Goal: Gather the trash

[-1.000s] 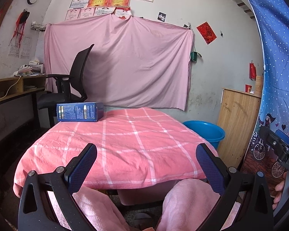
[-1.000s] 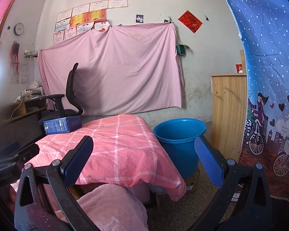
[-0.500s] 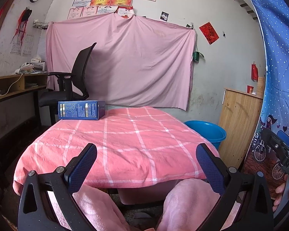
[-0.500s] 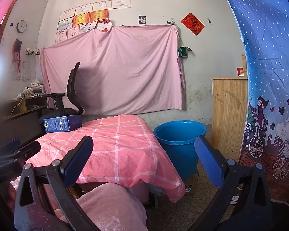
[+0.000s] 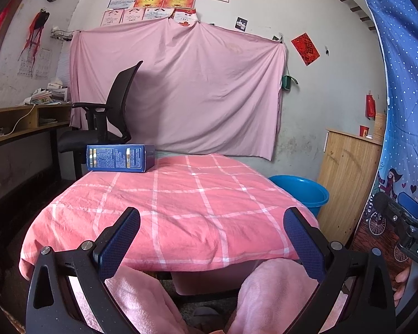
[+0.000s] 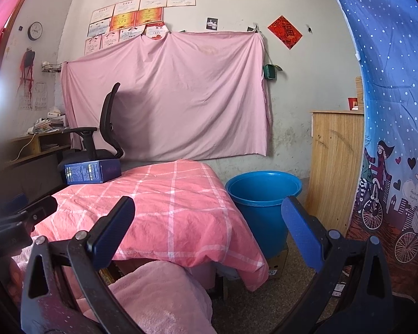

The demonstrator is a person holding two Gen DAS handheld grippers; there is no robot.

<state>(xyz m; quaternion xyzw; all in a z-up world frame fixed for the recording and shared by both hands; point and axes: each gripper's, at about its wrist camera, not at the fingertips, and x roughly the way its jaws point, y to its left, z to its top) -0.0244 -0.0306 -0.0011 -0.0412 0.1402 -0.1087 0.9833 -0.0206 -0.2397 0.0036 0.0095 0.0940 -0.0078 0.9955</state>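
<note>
A table under a pink checked cloth (image 5: pixel 186 208) fills the middle of the room, with a black office chair (image 5: pixel 108 117) behind its far left corner and a blue bucket (image 6: pixel 262 203) on the floor just beside its right edge. A dark blue box (image 5: pixel 121 158) lies on its side on the table's far left corner. The left gripper (image 5: pixel 209 239) and right gripper (image 6: pixel 206 228) both hang at the near edge with jaws wide apart, holding nothing.

Both wrist views sit low, looking forward across the surface (image 5: pixel 181 200) toward the pink-draped wall. Left tool (image 5: pixel 211 239) faces it squarely; right tool (image 6: pixel 209 231) sits off to the side. Shared: blue box (image 5: pixel 120 157) and bucket (image 6: pixel 262 194).
</note>
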